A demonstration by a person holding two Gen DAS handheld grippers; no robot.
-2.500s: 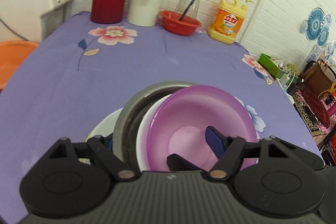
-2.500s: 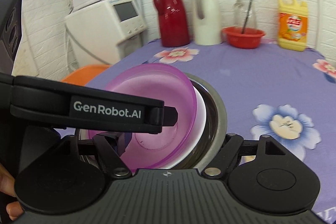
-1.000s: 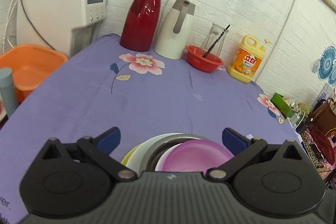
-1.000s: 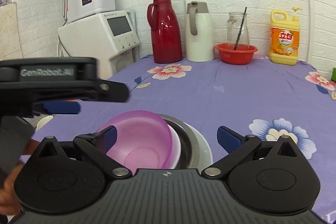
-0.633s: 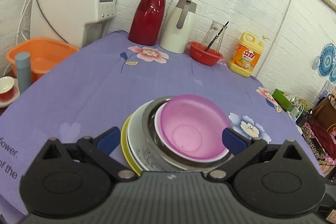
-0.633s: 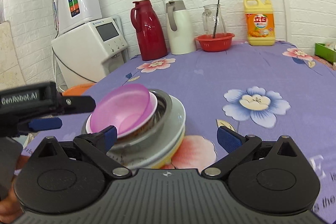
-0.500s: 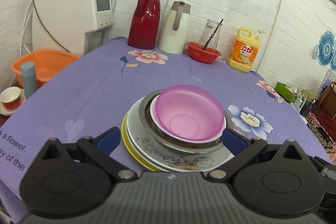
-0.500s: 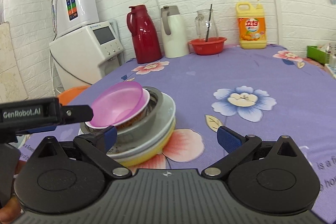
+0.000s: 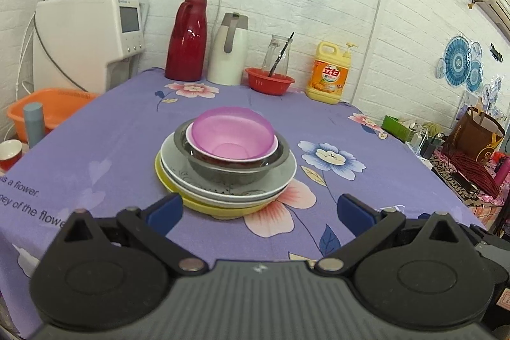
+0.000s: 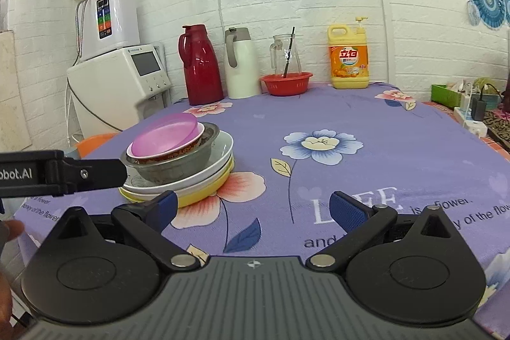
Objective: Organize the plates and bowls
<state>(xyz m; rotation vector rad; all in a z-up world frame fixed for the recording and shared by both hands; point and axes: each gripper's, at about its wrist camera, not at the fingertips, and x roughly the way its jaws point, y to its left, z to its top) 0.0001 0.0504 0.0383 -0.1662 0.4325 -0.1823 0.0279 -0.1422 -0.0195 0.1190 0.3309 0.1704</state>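
A stack stands on the purple flowered tablecloth (image 9: 127, 129): a pink bowl (image 9: 232, 133) in a white bowl, in a steel bowl (image 9: 236, 168), on a white plate (image 9: 280, 177) and a yellow plate (image 9: 220, 209). The pink bowl (image 10: 165, 137) sits tilted in the right wrist view. My left gripper (image 9: 259, 211) is open and empty, just in front of the stack. My right gripper (image 10: 251, 207) is open and empty, to the right of the stack and nearer than it. The left gripper's body (image 10: 57, 172) shows at the left edge of the right wrist view.
At the table's back stand a red thermos (image 9: 186, 39), a white thermos (image 9: 229, 50), a red basket (image 9: 269, 80) with a glass jug, and a yellow detergent bottle (image 9: 331, 74). A water dispenser (image 9: 92, 40) and an orange basin (image 9: 47, 110) are at the left. Clutter lies off the right edge.
Both grippers have drawn back and away from the stack, which now looks smaller and farther. The pink bowl was let go and rests on top of the stack.
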